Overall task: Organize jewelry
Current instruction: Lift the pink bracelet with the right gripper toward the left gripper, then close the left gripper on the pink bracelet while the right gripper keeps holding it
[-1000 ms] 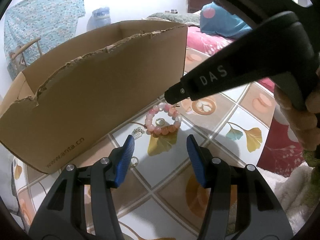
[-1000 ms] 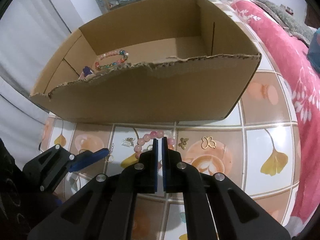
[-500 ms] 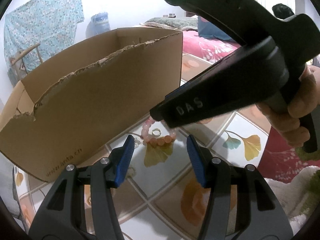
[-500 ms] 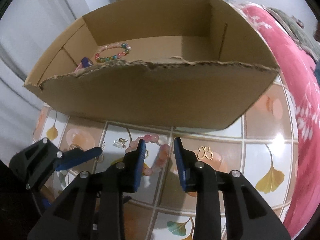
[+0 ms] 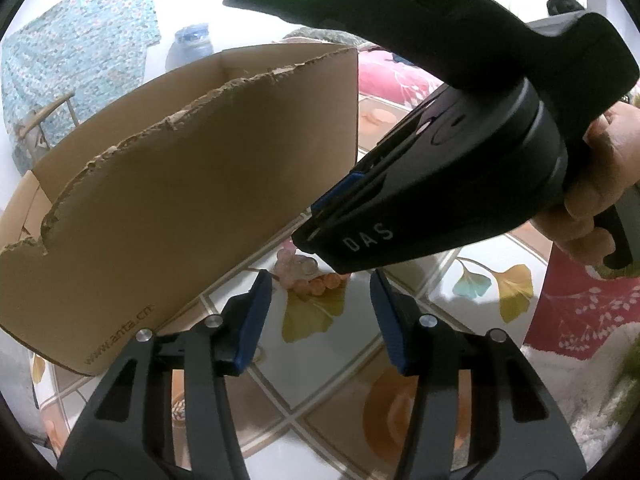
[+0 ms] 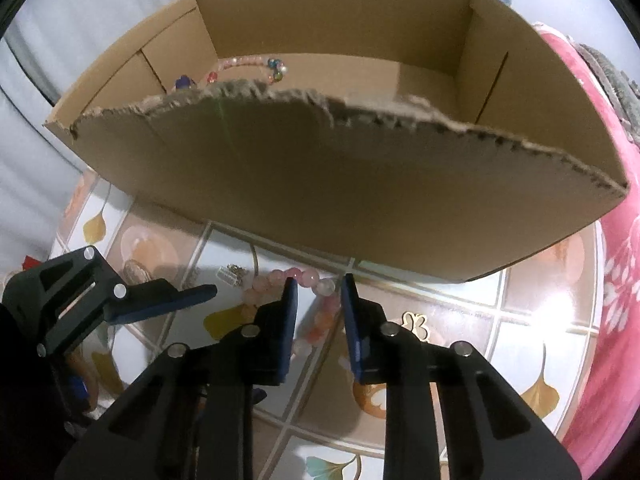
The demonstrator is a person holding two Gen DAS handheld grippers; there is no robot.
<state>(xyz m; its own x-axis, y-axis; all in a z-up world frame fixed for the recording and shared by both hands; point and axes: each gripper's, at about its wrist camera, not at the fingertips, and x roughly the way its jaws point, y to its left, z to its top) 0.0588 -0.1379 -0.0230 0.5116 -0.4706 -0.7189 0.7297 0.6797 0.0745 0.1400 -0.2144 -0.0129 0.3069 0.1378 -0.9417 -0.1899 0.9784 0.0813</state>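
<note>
Right gripper [image 6: 319, 296]: jaws part-open, just closing, straddled pink bead bracelet [image 6: 316, 280] before cardboard box [image 6: 340, 184], pads not pressing.
Left gripper [image 5: 320, 300]: released, empty, nearer than box.

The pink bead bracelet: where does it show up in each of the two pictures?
Left wrist view: pink bead bracelet at centre, partly hidden under the right tongs.
Right wrist view: lower centre, between the tongs' fingers.
Shared landmark: the cardboard box just behind it.
</note>
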